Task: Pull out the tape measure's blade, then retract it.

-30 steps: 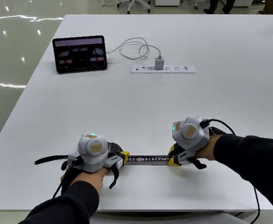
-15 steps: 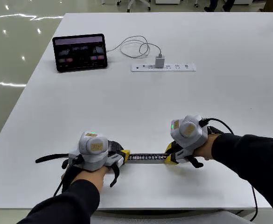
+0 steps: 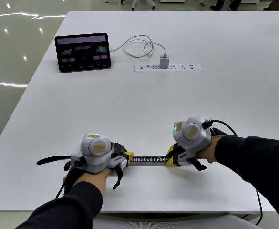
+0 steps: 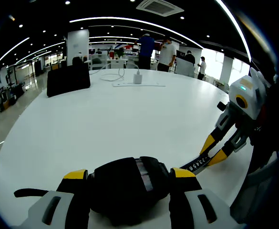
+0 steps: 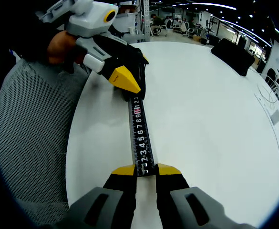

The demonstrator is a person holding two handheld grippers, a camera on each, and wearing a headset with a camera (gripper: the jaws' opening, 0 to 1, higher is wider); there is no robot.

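While the right claw pinches the tip of the blade tight, the left claw squeezes the black tape measure. The blade lies flat on the tabletop, running straight from one claw to the other. To go back in, I think the tip must slide toward the left claw.

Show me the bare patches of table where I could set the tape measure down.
Widest free patch: the middle of the table, between the tablet and power strip behind and the grippers in front. Its right side past the power strip is bare too. Crowded: the near edge, where the left gripper holds the tape measure and the right gripper its blade.
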